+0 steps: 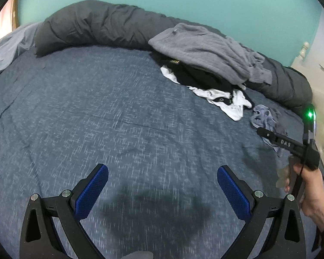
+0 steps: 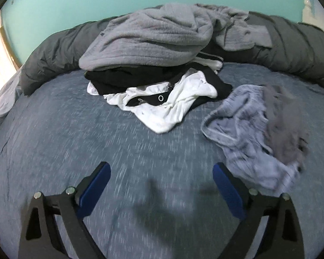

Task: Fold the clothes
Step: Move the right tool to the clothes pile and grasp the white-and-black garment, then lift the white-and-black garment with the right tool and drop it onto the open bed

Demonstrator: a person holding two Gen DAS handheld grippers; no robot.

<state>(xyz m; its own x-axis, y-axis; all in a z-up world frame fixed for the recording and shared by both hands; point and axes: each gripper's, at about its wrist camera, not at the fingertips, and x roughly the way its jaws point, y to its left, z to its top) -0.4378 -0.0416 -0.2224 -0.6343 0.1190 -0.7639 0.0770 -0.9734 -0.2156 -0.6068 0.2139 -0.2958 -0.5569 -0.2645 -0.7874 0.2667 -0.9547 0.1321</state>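
Your left gripper point(image 1: 162, 178): jaws spread wide, nothing between blue pads, bare blue bedspread point(image 1: 97, 108) below. Your right gripper point(image 2: 161, 175): jaws wide too, empty, above bedspread. Clothes pile at far side against rolled dark duvet point(image 1: 92, 24): grey sweater point(image 2: 149, 38) on top, black garment point(image 2: 140, 75) beneath, white garment point(image 2: 172, 110) spilling toward you. Crumpled light blue garment point(image 2: 248, 127) lies apart, right of pile, just beyond your right gripper's right finger. Your right hand point(image 1: 311, 192) shows at left view's edge.
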